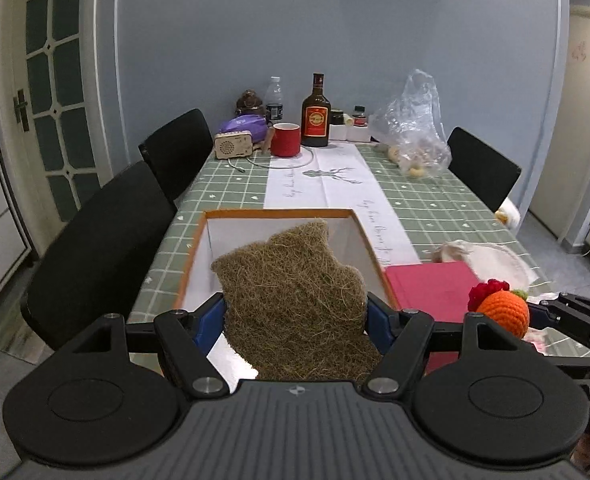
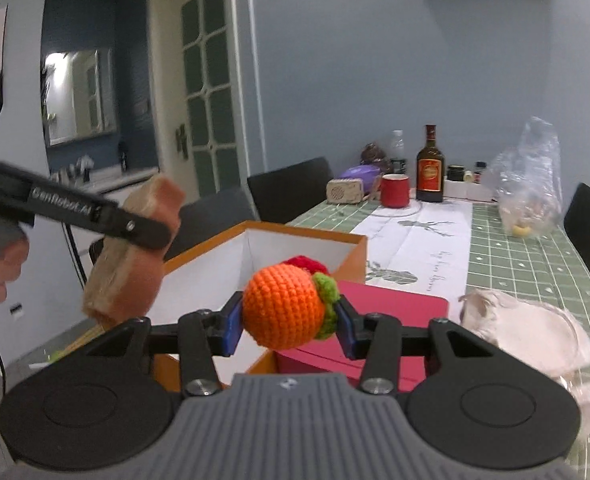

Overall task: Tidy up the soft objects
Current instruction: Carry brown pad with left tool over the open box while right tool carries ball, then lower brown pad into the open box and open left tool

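My left gripper [image 1: 295, 316] is shut on a brown fibrous scrub pad [image 1: 291, 300] and holds it above the near end of an open orange-rimmed box [image 1: 279, 213] with white inner walls. In the right wrist view the pad [image 2: 131, 256] shows at left, held beside the box [image 2: 295, 236]. My right gripper [image 2: 289, 320] is shut on an orange crocheted ball [image 2: 283, 312] with red and green trim, held over the box's near right corner. The ball also shows in the left wrist view [image 1: 503, 312].
A pink flat lid or book [image 1: 435, 284] lies right of the box, with a white cloth [image 1: 491, 260] beyond it. At the table's far end stand a red mug [image 1: 285, 139], a brown bottle [image 1: 315, 114], a small radio [image 1: 234, 145] and a clear plastic bag [image 1: 415, 132]. Black chairs [image 1: 103, 248] line both sides.
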Demonstrator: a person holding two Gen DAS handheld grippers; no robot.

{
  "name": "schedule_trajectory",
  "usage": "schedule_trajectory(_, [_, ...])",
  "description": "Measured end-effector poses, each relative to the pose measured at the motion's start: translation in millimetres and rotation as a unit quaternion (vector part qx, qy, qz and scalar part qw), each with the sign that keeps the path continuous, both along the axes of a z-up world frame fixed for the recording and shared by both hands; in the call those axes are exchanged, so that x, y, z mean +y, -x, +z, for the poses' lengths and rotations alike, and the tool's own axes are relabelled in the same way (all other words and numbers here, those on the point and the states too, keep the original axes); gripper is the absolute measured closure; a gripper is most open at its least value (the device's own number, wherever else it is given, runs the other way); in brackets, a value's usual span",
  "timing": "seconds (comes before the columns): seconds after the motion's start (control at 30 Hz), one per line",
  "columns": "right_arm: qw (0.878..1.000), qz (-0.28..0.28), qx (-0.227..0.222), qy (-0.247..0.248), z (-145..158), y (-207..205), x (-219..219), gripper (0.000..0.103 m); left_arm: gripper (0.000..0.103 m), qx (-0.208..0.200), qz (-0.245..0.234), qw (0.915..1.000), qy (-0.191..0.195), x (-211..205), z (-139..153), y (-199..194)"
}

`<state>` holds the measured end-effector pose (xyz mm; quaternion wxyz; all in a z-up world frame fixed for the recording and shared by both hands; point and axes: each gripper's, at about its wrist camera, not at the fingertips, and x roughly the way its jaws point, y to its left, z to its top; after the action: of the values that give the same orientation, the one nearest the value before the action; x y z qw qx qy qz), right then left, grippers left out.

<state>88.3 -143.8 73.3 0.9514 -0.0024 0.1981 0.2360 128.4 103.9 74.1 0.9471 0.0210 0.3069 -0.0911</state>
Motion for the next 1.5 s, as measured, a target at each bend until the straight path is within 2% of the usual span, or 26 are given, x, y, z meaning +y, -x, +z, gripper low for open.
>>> schedule_trajectory(0.13, [1.000, -0.002, 0.005, 0.017, -5.6, -6.8, 6.9, 0.057, 0.020, 0.002, 0.003, 0.9995, -0.032, -5.7, -7.1, -14.0])
schedule_trajectory(0.27, [1.000, 0.004, 0.005, 0.013, -9.3, -1.6, 10.0, 0.057, 0.020, 0.008, 0.001, 0.9976, -0.069, -13.7, -19.2, -28.6])
schedule_trajectory(0.47, [1.000, 0.005, -0.001, 0.013, -12.2, 1.5, 9.9, 0.057, 0.020, -0.008, 0.007, 0.9930, -0.118, -13.7, -34.3, -38.5])
schedule_trajectory(0.8, [1.000, 0.004, -0.004, 0.019, -15.7, -4.9, 13.4, 0.057, 0.020, 0.024, 0.017, 0.9900, -0.138, -4.8, -55.2, -57.1])
schedule_trajectory(1.0, [1.000, -0.007, 0.008, 0.020, -22.0, -8.1, 14.3, 0.057, 0.020, 0.046, 0.027, 0.9860, -0.158, 0.5, -68.4, -63.0])
schedule_trajectory(1.27, [1.000, -0.014, 0.015, 0.010, -27.5, -11.4, 15.1, 0.057, 0.019, 0.041, 0.015, 0.9818, -0.185, 2.1, -80.7, -62.6])
schedule_trajectory(1.3, [1.000, -0.014, 0.015, 0.009, -27.8, -11.0, 15.7, 0.057, 0.016, 0.039, 0.015, 0.9815, -0.186, 2.2, -80.5, -62.4])
schedule_trajectory(1.5, [1.000, -0.012, 0.015, 0.008, -27.6, -12.3, 17.6, 0.057, 0.007, 0.035, 0.013, 0.9880, -0.150, 8.3, -71.9, -56.0])
